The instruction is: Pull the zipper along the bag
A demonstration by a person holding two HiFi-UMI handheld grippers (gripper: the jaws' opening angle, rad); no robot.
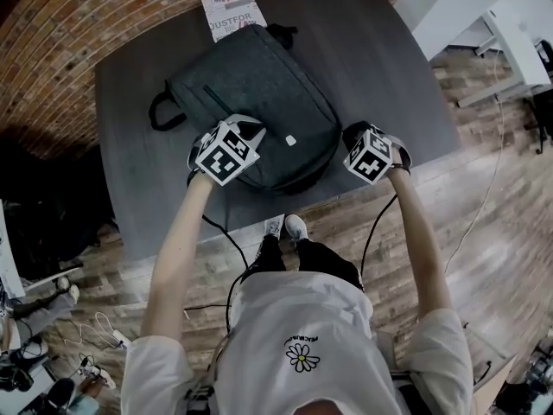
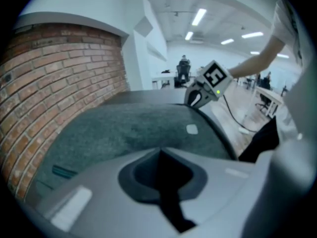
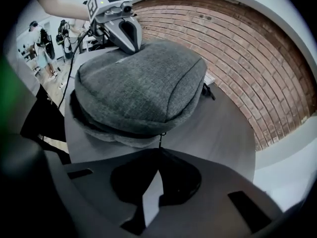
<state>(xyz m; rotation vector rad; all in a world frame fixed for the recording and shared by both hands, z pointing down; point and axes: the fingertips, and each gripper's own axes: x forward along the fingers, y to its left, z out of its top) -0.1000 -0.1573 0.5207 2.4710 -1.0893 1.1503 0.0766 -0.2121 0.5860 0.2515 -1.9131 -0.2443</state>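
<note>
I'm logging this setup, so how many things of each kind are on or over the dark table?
Grey fabric backpack: 1
White printed sheet: 1
Handheld grippers with marker cubes: 2, left gripper and right gripper shut on the zipper pull
Total: 4

A big office room: a brick wall (image 1: 86, 15) behind the dark table (image 1: 389, 76), white desks (image 1: 518, 41) beside it, long lights (image 2: 198, 18) above.
</note>
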